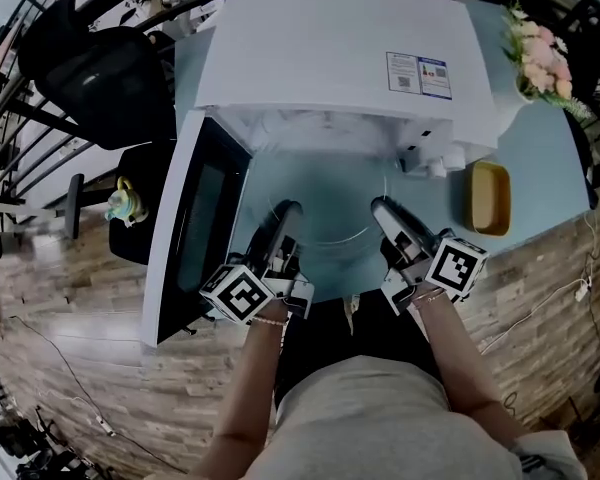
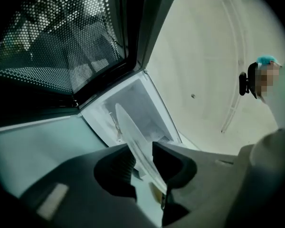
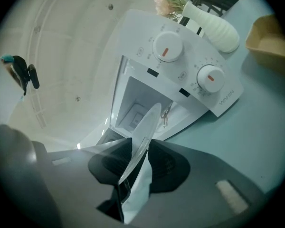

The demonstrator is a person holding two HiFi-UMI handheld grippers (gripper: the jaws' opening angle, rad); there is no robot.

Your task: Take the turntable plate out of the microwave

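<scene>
I have my left tongs (image 2: 142, 161) clenched on the left rim of the glass turntable plate (image 1: 332, 232). The two pads are only the thickness of the glass apart, one against each face. My right tongs (image 3: 140, 158) grasp the opposite rim the same way, nearly closed, with the clear edge running up between the pads. The plate lies between the two tongs, just in front of the open cavity of the white microwave (image 1: 340, 58) and over the pale blue worktop (image 1: 540, 158). I cannot tell whether its underside touches the worktop. The microwave door (image 1: 205, 223) stands swung wide on my left, beside the left tongs. From the right tongs I see the two control knobs (image 3: 165, 49) on the panel. A yellow dish (image 1: 490, 198) sits on the worktop to the right of the microwave.
</scene>
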